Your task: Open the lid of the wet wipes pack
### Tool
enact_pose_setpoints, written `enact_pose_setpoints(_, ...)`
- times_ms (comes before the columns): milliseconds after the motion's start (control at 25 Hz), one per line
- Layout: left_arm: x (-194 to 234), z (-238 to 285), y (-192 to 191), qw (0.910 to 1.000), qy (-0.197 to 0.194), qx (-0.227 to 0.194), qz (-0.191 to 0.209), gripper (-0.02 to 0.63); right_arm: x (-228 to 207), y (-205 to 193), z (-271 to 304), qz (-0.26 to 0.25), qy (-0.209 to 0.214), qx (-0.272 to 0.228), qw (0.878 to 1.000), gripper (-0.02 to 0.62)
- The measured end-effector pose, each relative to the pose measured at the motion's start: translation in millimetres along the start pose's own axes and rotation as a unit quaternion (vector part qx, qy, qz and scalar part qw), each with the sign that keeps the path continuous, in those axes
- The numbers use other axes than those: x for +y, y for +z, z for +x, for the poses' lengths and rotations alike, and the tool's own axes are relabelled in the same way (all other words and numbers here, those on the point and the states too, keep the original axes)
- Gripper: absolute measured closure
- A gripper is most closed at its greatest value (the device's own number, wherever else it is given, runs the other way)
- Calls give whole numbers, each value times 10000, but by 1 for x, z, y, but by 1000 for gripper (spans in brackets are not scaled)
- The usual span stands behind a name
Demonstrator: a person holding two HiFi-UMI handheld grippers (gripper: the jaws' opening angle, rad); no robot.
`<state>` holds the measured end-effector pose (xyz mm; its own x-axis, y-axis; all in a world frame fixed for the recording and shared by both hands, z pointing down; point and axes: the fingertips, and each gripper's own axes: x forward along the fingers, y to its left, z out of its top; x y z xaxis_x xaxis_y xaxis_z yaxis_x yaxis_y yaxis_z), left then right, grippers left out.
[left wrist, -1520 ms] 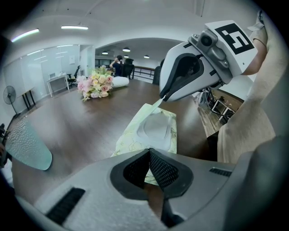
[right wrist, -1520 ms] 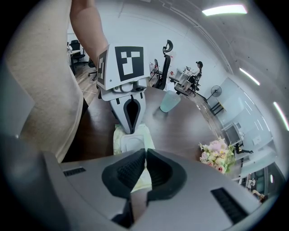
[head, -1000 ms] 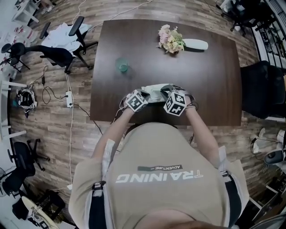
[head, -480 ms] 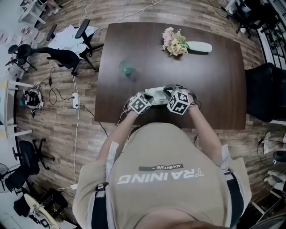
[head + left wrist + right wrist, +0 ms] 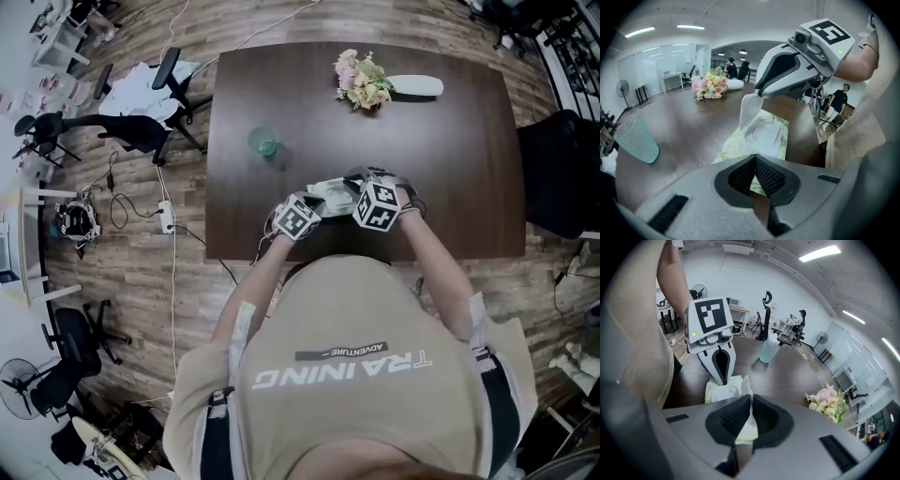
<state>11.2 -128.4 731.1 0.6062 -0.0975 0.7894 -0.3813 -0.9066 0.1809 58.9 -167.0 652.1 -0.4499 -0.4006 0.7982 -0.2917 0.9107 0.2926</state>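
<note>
On table [image 5: 450,141], pack [image 5: 733,149] along edge, lid [image 5: 748,110] upright

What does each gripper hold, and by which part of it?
The right gripper pinches the upright white lid by its top edge. The left gripper pinches the wet wipes pack at the end nearest to it.

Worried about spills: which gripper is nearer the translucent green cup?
Left. The left gripper is toward the person from the translucent green cup; the right gripper is farther right.
</note>
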Motion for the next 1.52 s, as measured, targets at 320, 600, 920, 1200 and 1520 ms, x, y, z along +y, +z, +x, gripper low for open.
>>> enact_pose_setpoints(320, -3, -5, 3, 9999, 20, -68, -87, 597, -3, 0, 1, -22, -13, 17, 10000, 572)
enact_pose_setpoints(600, -2, -4, 5, 9997, 35, -159, -167, 597, -11, 0, 5, -101, -5, 54, 9999, 572)
enact_pose_setpoints(920, -3, -1, 4, 9999, 62, -140, -65, 597, -18, -1, 10, -122, 5, 83, 9999, 572)
enact_pose_setpoints(1200, -1, -5, 7, 9995, -11, -244, -210, 597, -26, 1, 17, -173, 96, 143, 9997, 572)
enact_pose_setpoints(1520, -1, -4, 9, 9994, 4, -331, -111, 597, -31, 0, 24, -171, 334, 229, 9990, 572)
